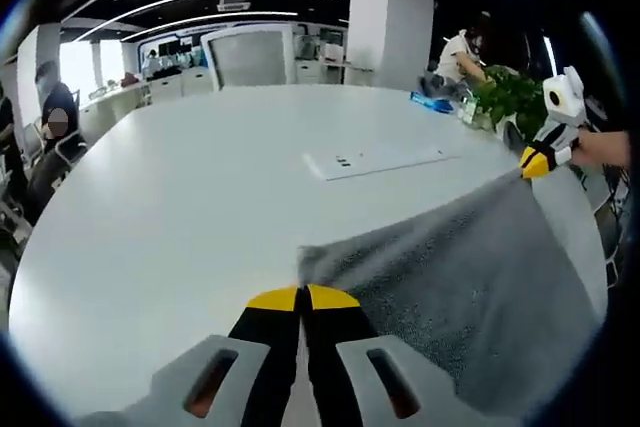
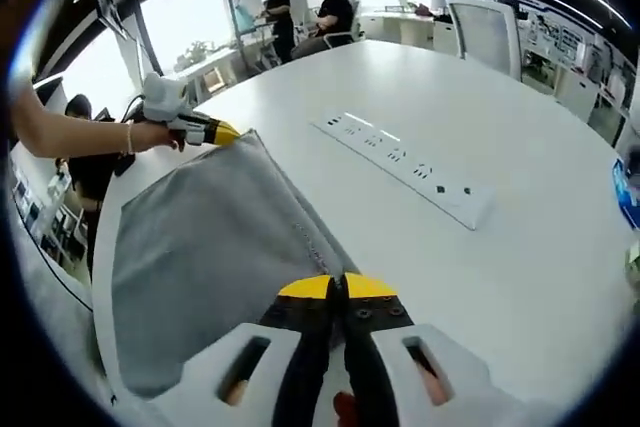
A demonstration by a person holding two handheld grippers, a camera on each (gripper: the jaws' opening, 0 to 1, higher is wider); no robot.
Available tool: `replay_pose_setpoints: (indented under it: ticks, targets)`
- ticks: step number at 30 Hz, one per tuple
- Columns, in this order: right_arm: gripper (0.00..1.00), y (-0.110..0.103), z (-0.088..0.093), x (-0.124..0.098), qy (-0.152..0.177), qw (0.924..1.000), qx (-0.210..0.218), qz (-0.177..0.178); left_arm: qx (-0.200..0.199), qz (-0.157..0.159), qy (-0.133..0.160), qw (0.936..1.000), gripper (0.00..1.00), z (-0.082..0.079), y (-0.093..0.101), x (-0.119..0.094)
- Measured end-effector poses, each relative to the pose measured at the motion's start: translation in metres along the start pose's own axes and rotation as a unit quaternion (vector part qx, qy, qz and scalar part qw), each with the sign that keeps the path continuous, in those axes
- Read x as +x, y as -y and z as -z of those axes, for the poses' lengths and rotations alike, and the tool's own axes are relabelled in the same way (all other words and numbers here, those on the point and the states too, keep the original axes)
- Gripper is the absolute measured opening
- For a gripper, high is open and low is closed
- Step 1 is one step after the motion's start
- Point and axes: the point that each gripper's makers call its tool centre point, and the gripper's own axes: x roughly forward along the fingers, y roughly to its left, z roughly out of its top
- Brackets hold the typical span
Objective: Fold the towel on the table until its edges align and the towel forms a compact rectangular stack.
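With its yellow-tipped jaws pressed together on one corner of the grey towel [image 1: 470, 277], the left hand-held gripper [image 1: 300, 297] sits low over the table [image 1: 180, 197], pointing forward across it; same gripper seen from the right gripper view [image 2: 228, 133], held by a bare hand [image 2: 150, 135] with a bracelet at the wrist, forearm coming in from the left. Right hand-held gripper [image 2: 337, 287] jaws likewise clamped together on another towel corner, and it appears far right in the left gripper view [image 1: 535, 162], gripped by a hand [image 1: 600, 147]. Towel stretched taut between the two grippers, lifted at the held edge, rest draping down toward the near table edge. Table is large, white, rounded; a white power strip [image 2: 405, 167] lies flat on it, well apart from the towel. Green plant [image 1: 505, 97] and a blue item [image 1: 432, 102] at the far table edge. Open office around: white chair [image 1: 250, 57], white pillar [image 1: 390, 27], ceiling light strips, bright windows, several people seated or standing in the background.
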Motion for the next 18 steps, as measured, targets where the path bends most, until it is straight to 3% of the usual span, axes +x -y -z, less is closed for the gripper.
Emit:
replay_pose_setpoints:
  ticks: [3, 4, 6, 11, 18]
  targets:
    - [0.02, 0.007, 0.015, 0.009, -0.04, 0.9972, -0.048, 0.04, -0.013, -0.005, 0.002, 0.9999, 0.02, 0.0, -0.001, 0.001]
    - [0.03, 0.004, 0.015, 0.01, -0.039, 0.9966, -0.062, 0.039, -0.014, -0.007, 0.001, 0.9999, 0.02, 0.0, -0.001, 0.001]
    - [0.06, -0.01, 0.009, 0.008, -0.021, 0.9981, -0.052, 0.024, -0.016, -0.007, -0.002, 0.9998, 0.02, -0.001, -0.001, 0.0]
    - [0.11, -0.025, 0.009, 0.001, -0.004, 0.9966, -0.069, 0.044, -0.045, -0.006, 0.023, 0.9987, 0.03, -0.01, 0.002, -0.008]
    - [0.17, -0.054, 0.036, 0.011, -0.033, 0.9973, -0.06, 0.026, -0.037, 0.0, 0.046, 0.9982, 0.04, -0.016, 0.01, -0.024]
